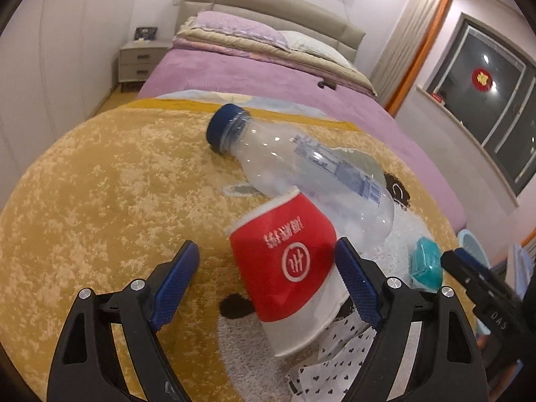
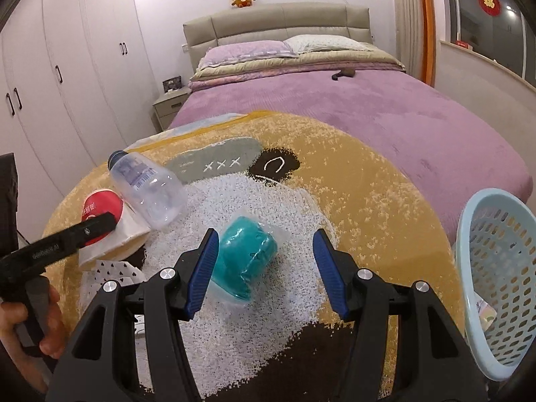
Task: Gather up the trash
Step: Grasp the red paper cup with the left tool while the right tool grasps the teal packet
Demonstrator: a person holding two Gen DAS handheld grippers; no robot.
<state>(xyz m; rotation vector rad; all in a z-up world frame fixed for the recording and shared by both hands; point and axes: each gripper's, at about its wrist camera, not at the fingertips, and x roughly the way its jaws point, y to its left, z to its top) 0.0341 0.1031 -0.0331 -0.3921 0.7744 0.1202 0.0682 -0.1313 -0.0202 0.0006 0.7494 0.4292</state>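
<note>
Trash scattered across a round yellow rug [image 1: 110, 181] spread over the foot of a purple bed [image 2: 418, 127]. Clear plastic bottle [image 1: 301, 181] with a blue cap [image 1: 222, 127] lying on its side, cap toward the headboard. Crushed red-and-white paper cup [image 1: 288, 278] lying on its side against the bottle's base, open rim toward the camera in the left wrist view, resting partly on a scrap of white paper with small black hearts [image 1: 338, 365]. Left gripper [image 1: 268, 281] held just over the cup, blue pads [image 1: 176, 278] spread wide to either side of it; right pad at or just beside the cup's edge, contact hard to judge; left pad clearly off it, nothing clamped. Teal item in clear plastic wrap [image 2: 246, 261] lying on the white patch of the rug, well to the right of the cup and bottle. Right gripper [image 2: 264, 268] poised above it, jaws apart; left pad overlapping the wrap's edge in the right wrist view, right pad well clear, so not gripped. Light blue perforated basket [image 2: 495, 268] at the right edge of the rug, tilted toward the camera, something pale lying inside near the bottom. Hand [image 2: 30, 325] gripping the left tool's black handle, seen at lower left of the right wrist view.
</note>
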